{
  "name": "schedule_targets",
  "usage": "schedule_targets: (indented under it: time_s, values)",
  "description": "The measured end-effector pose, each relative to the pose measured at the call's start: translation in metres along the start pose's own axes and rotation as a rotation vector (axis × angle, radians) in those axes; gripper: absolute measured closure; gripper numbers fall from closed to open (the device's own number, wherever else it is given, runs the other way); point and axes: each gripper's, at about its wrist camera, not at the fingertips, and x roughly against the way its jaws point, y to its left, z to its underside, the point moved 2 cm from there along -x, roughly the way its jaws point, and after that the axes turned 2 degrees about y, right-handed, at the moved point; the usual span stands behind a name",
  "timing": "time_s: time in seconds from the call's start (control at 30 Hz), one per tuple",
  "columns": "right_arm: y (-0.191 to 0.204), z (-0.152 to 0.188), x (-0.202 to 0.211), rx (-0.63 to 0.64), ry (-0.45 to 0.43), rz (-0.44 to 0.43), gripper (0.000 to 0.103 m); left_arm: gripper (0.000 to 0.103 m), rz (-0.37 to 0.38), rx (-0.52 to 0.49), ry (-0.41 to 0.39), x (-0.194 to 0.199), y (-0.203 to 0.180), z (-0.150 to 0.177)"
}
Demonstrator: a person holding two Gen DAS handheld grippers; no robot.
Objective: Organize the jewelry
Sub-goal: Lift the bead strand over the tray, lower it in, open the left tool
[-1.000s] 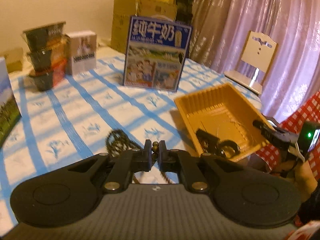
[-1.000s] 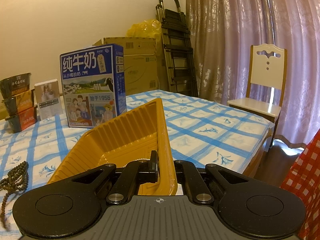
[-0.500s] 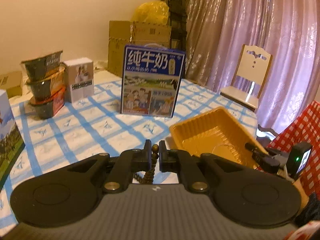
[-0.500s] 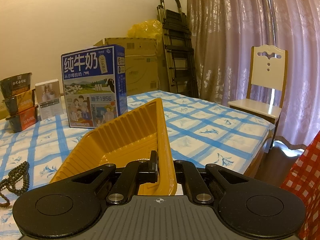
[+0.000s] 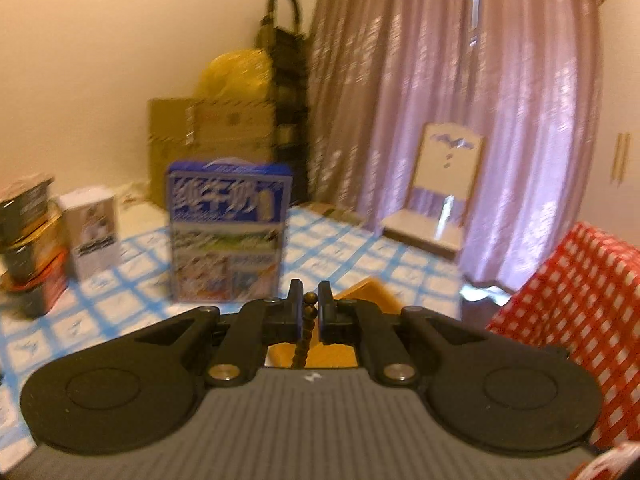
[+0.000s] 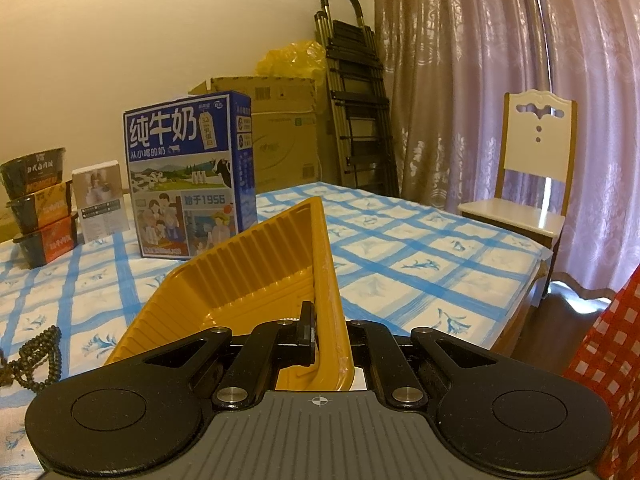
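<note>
A strand of dark brown beads (image 5: 308, 307) is pinched between the pads of my left gripper (image 5: 309, 307), which is shut on it; the rest hangs down below the fingers. A corner of the yellow plastic tray (image 5: 370, 292) shows just behind and under this gripper. In the right wrist view my right gripper (image 6: 330, 328) is shut on the near right rim of the yellow tray (image 6: 248, 280), one finger inside the wall and the other hidden outside it. A heap of the dark beads (image 6: 38, 356) lies on the blue-checked tablecloth at the far left.
A blue milk carton box (image 6: 188, 180) stands behind the tray, with a white box (image 6: 102, 200) and stacked noodle bowls (image 6: 38, 204) to its left. A white chair (image 6: 532, 184), a folded ladder, cardboard boxes and curtains lie beyond the table. Red-checked cloth (image 5: 568, 304) is at right.
My left gripper has risen with the bead strand and tilted up, so the table and tray sank in its view. The right gripper and tray stayed put.
</note>
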Motion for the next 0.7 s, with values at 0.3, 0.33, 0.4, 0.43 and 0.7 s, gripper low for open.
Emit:
schedule_targets:
  time_s: [0.3, 0.33, 0.4, 0.43, 0.7]
  values:
    - [0.000, 0.000, 0.000, -0.001, 0.000, -0.001, 0.098, 0.097, 0.191, 0.026, -0.062, -0.052, -0.045, -0.030]
    - [0.001, -0.001, 0.000, -0.001, 0.000, -0.002, 0.098, 0.097, 0.201, 0.028, -0.061, -0.058, -0.049, -0.031]
    - [0.002, -0.002, -0.001, -0.003, 0.001, -0.004, 0.097, 0.097, 0.234, 0.037, -0.044, -0.076, -0.058, -0.029]
    - [0.002, -0.003, -0.001, -0.003, 0.001, -0.006, 0.097, 0.097, 0.244, 0.044, -0.032, -0.085, -0.062, -0.028]
    - [0.002, -0.001, 0.001, -0.005, -0.001, -0.013, 0.097, 0.097, 0.276, 0.123, 0.171, -0.162, -0.080, 0.022]
